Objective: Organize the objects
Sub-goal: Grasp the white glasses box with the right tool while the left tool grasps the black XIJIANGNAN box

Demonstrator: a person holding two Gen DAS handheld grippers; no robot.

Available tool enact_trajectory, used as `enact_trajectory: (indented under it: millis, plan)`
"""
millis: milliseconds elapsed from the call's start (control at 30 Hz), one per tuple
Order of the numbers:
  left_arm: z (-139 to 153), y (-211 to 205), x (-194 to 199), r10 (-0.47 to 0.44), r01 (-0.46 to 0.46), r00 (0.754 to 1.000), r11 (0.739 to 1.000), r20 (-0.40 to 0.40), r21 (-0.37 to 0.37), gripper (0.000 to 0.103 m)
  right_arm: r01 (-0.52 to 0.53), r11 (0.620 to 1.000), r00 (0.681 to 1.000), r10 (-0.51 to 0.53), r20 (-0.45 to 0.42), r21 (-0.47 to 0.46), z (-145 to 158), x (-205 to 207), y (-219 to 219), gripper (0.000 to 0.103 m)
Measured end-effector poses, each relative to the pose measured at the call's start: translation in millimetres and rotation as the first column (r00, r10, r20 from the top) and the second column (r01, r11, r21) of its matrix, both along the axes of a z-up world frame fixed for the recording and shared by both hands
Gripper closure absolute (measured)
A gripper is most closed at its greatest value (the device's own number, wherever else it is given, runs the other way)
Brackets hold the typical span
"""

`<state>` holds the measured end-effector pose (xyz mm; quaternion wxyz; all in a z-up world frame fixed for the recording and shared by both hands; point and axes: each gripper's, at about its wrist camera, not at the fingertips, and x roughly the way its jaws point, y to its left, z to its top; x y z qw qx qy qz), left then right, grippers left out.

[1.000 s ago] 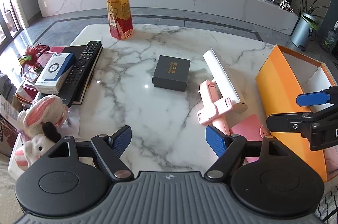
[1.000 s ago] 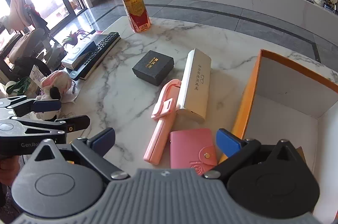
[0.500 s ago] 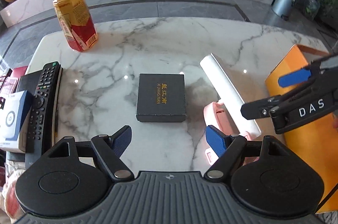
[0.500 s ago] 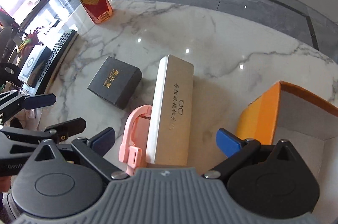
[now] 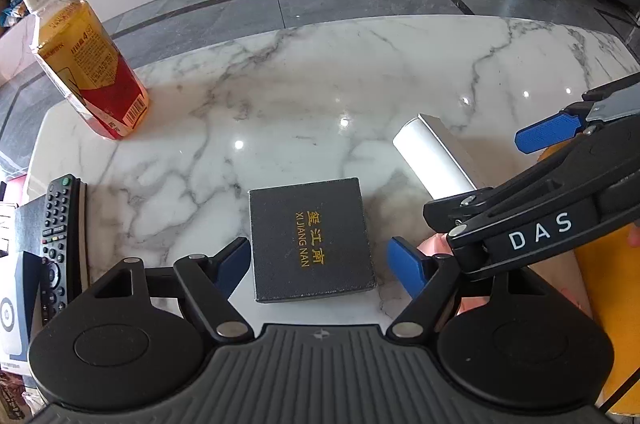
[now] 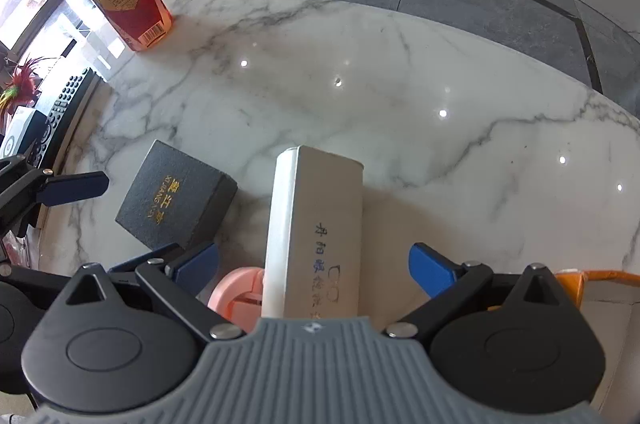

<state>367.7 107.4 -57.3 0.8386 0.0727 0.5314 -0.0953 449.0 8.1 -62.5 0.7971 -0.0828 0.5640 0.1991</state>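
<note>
Left hand-held gripper [image 5: 318,266] is released, jaws spread wide on either side of the black box [image 5: 311,239], which lies flat on the desk [image 5: 360,72]; the pads are near the box's sides but not clamped. A second ago this gripper was held back from the black box with the whole desk in view, and it has since closed in and dropped low over it. Right hand-held gripper [image 6: 313,270] is released too, straddling the white case [image 6: 316,232] just right of the black box (the case was well ahead of it a second ago, now it sits between the blue pads). Pink holder [image 6: 238,290] pokes out between the black box and the white case, touching the case. Orange box [image 6: 600,278] edge shows further right of the black box, mostly hidden. Tea bottle [image 5: 88,68] stands upright well beyond the black box to its left, remote control [image 5: 60,236] lies left of it. Judgement: both grippers have finished approach and are aligned for a squeeze; nothing is picked up yet, so organizing is barely started, and the orange box looks like the likely drop place.
</note>
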Motion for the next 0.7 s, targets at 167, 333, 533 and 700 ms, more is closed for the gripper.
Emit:
enact_trajectory:
  millis: [167,333,533,700]
  plan:
    - [-7.3,4.3,8.5,0.011,-0.011,1.0,0.999,0.006,-0.035,0.014,0.029,0.999,0.999,-0.027,-0.043,0.025,-6.4,12.2,-3.5,0.002]
    - [-10.2,3.5,10.5,-0.015,0.015,1.0,0.999,0.012,-0.03,0.014,0.015,0.998,0.998,-0.012,-0.055,0.055,-11.1,16.1,-3.0,0.002]
    - [-13.0,-0.1,13.2,-0.066,0.065,0.998,0.998,0.02,0.026,0.014,0.024,0.999,0.999,-0.022,-0.049,0.04,-15.3,16.2,-5.4,0.003]
    - [-15.4,12.3,14.0,-0.005,0.004,0.999,0.999,-0.037,-0.042,0.014,0.029,0.999,0.999,-0.028,-0.04,0.041,-18.0,16.1,-9.1,0.003]
